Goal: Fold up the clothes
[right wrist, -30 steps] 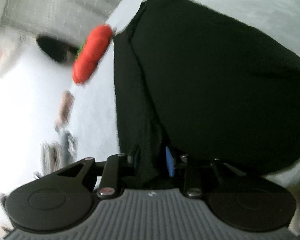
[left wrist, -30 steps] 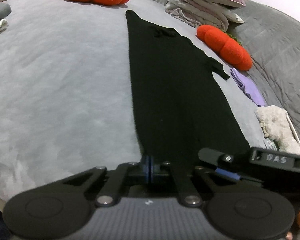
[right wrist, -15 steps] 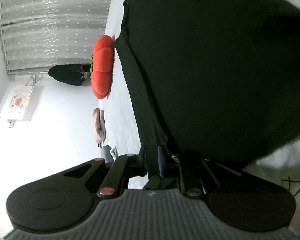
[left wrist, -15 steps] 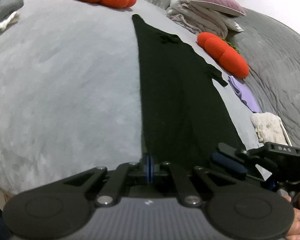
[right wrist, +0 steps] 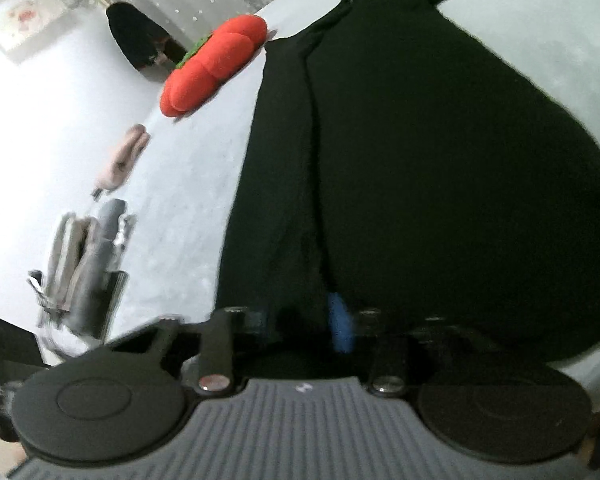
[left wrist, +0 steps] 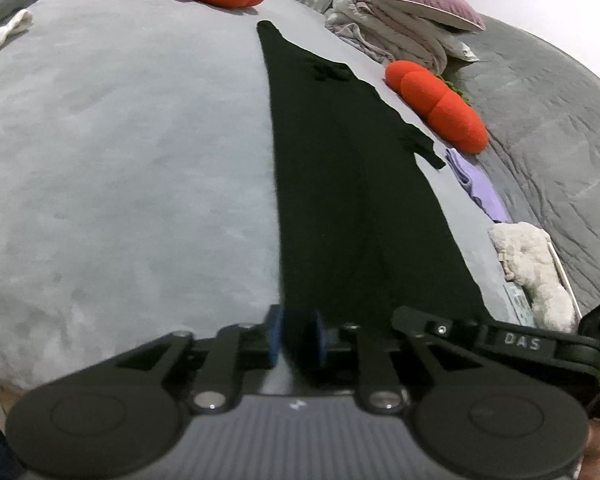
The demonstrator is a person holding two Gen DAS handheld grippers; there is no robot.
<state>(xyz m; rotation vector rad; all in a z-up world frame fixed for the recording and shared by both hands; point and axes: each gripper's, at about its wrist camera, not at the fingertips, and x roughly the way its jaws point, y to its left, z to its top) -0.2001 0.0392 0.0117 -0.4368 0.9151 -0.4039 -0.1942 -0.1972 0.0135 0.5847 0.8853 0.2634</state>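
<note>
We see a long black garment [left wrist: 352,184] lying flat on the grey bed [left wrist: 120,152]. In the left wrist view it runs from the lower centre of the frame up to the upper centre, and it is already folded lengthwise into a narrow strip. The left gripper [left wrist: 296,340] is at the near hem, at the bottom centre of its frame. Its fingers [left wrist: 274,340] are opening now; the blue pads stand a little apart, and the dark cloth is between them, but they do not seem to press it. The right gripper [right wrist: 316,320] is at the bottom centre of its own frame. Its fingers [right wrist: 340,320] are closing, and a fold of the black cloth goes between them; we judge that they pinch it.

The garment looks thin, soft and light. We think it will sag and drape when lifted, and a layer can slip out of a loose grip. It is best to take it at the two corners of the near hem, catching all layers together, and to keep the edge stretched between both hands.

Two red cushions [left wrist: 436,112] lie at the upper part of the bed.
</note>
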